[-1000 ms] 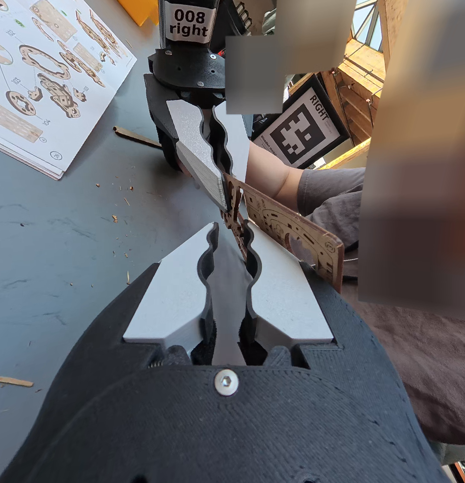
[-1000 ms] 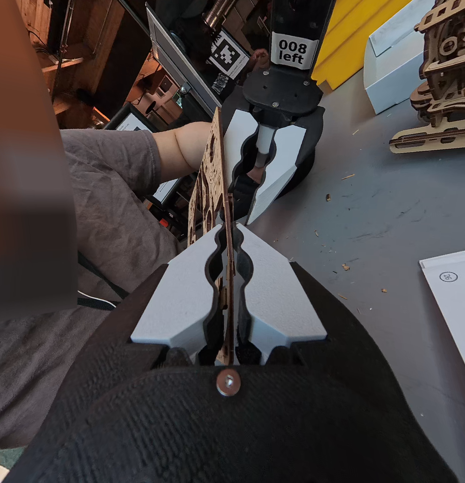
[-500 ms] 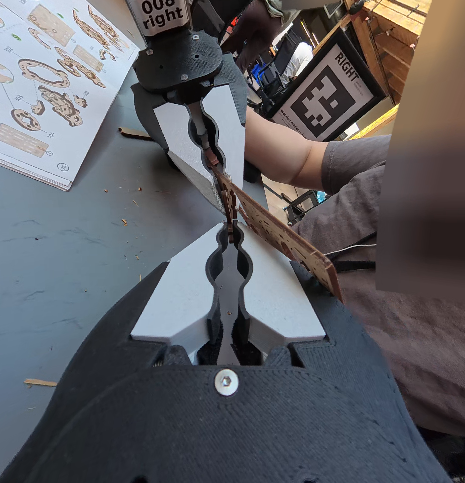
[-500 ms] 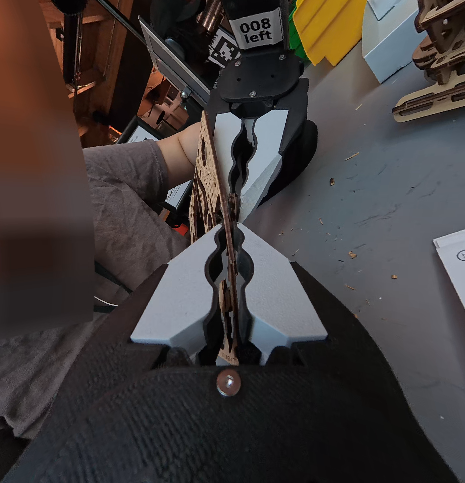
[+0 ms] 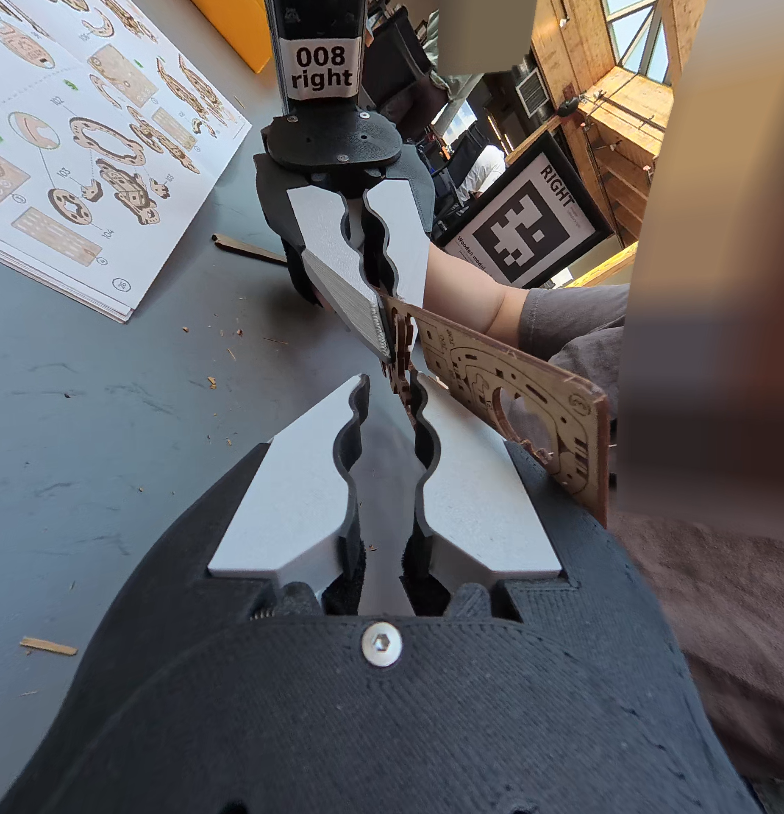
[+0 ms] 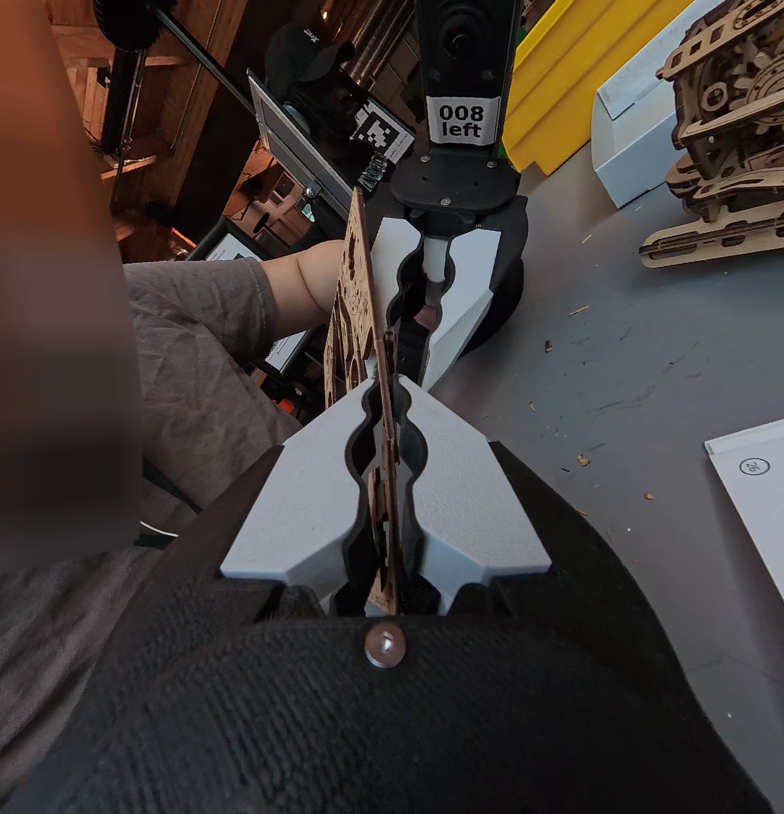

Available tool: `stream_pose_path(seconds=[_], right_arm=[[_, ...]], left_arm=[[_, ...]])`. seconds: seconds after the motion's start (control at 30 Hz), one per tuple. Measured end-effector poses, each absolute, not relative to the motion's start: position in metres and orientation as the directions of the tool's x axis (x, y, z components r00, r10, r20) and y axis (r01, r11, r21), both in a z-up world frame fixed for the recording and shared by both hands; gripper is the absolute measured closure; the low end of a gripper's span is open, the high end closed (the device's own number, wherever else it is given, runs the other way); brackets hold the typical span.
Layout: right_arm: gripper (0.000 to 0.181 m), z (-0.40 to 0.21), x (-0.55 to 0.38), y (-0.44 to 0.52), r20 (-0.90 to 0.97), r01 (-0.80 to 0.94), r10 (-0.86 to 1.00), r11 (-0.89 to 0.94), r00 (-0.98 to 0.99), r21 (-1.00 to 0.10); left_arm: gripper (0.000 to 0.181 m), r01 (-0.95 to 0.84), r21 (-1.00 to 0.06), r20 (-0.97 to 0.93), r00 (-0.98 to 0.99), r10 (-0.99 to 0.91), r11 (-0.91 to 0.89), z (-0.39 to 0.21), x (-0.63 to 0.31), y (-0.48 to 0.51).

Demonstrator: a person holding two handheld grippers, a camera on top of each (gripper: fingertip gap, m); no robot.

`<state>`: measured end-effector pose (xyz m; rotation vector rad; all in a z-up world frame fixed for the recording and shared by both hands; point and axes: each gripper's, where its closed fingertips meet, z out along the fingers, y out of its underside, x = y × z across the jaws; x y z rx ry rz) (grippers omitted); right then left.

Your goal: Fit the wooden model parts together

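Observation:
My right gripper (image 6: 386, 381) is shut on a thin wooden parts sheet (image 6: 383, 440), held edge-on between its fingers. In the left wrist view the same sheet (image 5: 513, 383) sticks out to the right of the right gripper (image 5: 383, 308). A small toothed piece (image 5: 399, 370) at the sheet's near edge hangs between the tips of my left gripper (image 5: 390, 383), close to its right finger. The left gripper is open, its jaws well apart. It also shows in the right wrist view (image 6: 408, 348), facing the sheet's far edge.
An open instruction booklet (image 5: 95, 154) lies on the grey table (image 5: 95, 418) at the left, with a wooden stick (image 5: 245, 251) and splinters nearby. A built wooden model (image 6: 733, 132), a white box (image 6: 632, 132) and a yellow bin (image 6: 557, 79) stand beyond. A person's arm (image 5: 465, 286) is at the table edge. Less than 4 cm separates the two grippers' tips.
Half a second ago my left gripper was closed on the toothed piece at the sheet's edge; now its jaws are open again. The right gripper keeps its hold on the sheet.

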<state>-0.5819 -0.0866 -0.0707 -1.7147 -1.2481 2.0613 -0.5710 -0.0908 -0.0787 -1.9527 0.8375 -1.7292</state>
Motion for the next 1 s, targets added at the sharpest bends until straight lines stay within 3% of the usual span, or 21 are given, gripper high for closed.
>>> stream_pose_path(seconds=[0.17, 0.3, 0.73, 1.0], right_arm=[[0.180, -0.074, -0.584, -0.084, -0.725, 0.356, 0.620, -0.633, -0.299, -0.688], [0.179, -0.076, -0.583, -0.083, -0.746, 0.375, 0.598, -0.646, -0.293, -0.664], [0.174, -0.088, -0.579, -0.085, -0.614, 0.460, 0.747, -0.466, -0.254, -0.756], [0.180, -0.085, -0.578, -0.088, -0.659, 0.466, 0.702, -0.504, -0.270, -0.727]], left_arm=[[0.178, -0.202, -0.653, 0.735, 0.063, -0.675, -0.730, -0.082, -0.568, -0.094], [0.180, -0.232, -0.658, 0.718, 0.092, -0.690, -0.716, -0.088, -0.567, -0.095], [0.181, -0.255, -0.637, 0.732, 0.097, -0.675, -0.727, -0.091, -0.566, -0.095], [0.181, -0.264, -0.650, 0.717, 0.098, -0.690, -0.713, -0.092, -0.566, -0.095]])
